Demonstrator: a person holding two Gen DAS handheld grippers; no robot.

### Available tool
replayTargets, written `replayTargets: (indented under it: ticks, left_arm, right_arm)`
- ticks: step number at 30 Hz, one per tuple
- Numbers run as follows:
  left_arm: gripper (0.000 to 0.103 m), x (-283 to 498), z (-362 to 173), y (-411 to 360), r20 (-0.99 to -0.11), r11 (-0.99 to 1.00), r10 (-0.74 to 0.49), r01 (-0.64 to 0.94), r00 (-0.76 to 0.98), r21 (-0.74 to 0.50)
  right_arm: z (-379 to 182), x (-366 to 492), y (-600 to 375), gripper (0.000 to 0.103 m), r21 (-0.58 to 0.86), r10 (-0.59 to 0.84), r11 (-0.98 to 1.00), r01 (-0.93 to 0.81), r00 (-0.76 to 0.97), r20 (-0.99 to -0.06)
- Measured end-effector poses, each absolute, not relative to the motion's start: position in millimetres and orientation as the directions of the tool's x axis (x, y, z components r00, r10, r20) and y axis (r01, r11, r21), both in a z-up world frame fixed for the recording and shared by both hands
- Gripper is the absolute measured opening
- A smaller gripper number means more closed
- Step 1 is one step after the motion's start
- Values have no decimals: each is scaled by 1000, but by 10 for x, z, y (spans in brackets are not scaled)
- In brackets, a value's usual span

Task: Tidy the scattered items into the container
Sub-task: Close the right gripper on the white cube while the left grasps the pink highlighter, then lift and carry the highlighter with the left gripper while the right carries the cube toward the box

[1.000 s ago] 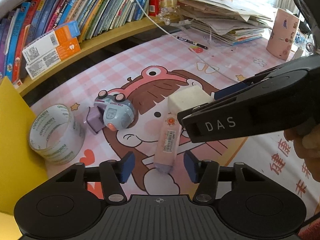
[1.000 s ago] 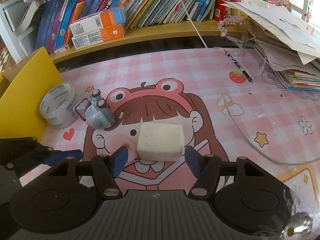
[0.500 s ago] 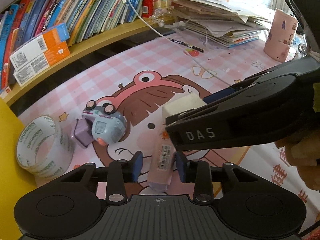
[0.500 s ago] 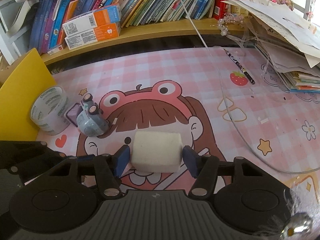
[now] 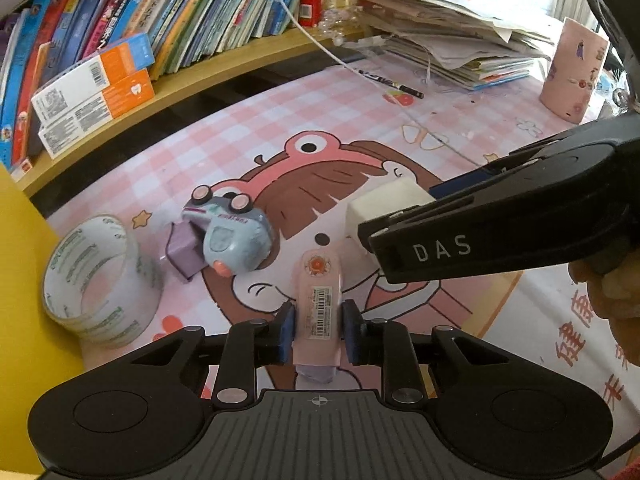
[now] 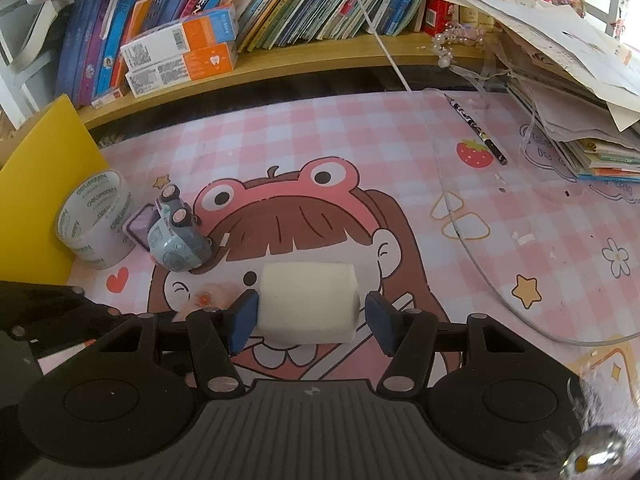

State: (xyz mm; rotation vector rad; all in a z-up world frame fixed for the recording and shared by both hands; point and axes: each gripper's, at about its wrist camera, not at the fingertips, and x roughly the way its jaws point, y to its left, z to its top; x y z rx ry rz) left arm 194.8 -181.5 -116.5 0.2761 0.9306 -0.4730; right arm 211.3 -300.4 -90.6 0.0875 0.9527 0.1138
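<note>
Books lined a wooden shelf behind a pink checked cartoon mat in the left wrist view, where the left gripper pinched a pink tube, with a tape roll and toy car nearby beside the yellow container. Across the right wrist view, paper stacks crowded the mat's far corner; the right gripper squeezed a white sponge between its 2 pads.

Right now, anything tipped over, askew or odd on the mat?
Yes: the toy car lies on its side, wheels up, leaning on a small purple block beside the tape roll. The left gripper clamps a pink tube; the right gripper brackets a white sponge block.
</note>
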Motion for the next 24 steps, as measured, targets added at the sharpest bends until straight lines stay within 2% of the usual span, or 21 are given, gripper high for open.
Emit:
replayTargets:
  ticks: [4, 15, 24]
  left_arm:
    - [24, 1960, -1165, -1813, -820, 863, -271, 504, 503, 24]
    - [24, 1983, -1175, -1846, -815, 852, -287, 522, 503, 22]
    - [23, 1842, -992, -1779, -790, 847, -301, 530, 534, 36]
  right_arm:
    - [-944, 2123, -2994, 57, 122, 135, 991, -61, 558, -818]
    - [-930, 2089, -2999, 46, 133, 145, 989, -62, 564, -813]
    - [-834, 1948, -3023, 44, 126, 139, 990, -62, 577, -805]
